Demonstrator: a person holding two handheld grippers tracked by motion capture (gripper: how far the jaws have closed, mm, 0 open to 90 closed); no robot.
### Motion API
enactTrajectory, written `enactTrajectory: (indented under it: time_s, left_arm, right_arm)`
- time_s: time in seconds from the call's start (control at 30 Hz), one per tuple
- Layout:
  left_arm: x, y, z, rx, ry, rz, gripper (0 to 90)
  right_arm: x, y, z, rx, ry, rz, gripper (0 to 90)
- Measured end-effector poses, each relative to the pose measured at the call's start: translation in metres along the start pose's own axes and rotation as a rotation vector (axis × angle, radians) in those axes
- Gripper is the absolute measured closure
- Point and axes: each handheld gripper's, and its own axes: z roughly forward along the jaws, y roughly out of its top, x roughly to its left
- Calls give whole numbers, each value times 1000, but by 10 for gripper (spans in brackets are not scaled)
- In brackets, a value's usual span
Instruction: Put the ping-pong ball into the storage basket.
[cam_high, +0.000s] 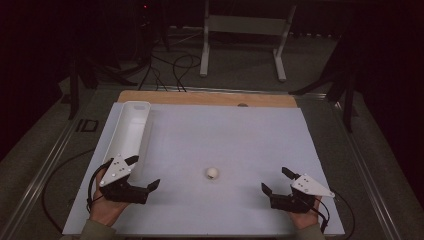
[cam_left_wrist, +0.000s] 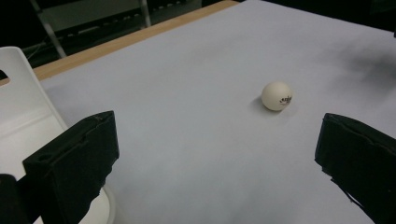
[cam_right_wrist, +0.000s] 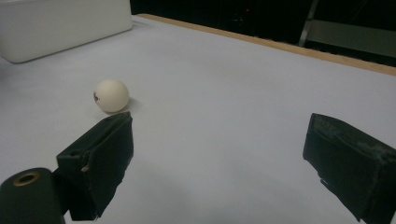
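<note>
A small white plastic ball (cam_high: 212, 173) lies on the white table sheet (cam_high: 240, 135), between both grippers. The left gripper (cam_high: 145, 172) and the right gripper (cam_high: 274, 180) gape wide, holding nothing.

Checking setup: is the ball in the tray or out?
Out: the ball lies on the white sheet, apart from the tray.

We see a small white ball (cam_high: 212, 173) lying loose on the pale sheet (cam_high: 225, 135) that covers the table, near its front edge and roughly midway across. It bears a small dark printed mark (too small for us to read). A long, narrow white tray (cam_high: 131, 127) lies open side up along the sheet's left edge, running front to back, well apart from the ball.
</note>
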Motion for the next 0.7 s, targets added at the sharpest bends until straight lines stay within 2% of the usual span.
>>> enactTrajectory:
  time_s: [0.7]
  left_arm:
    - [0, 8, 15, 62, -47, 32, 1]
  right_arm:
    - [-1, 0, 1, 3, -1, 3, 83]
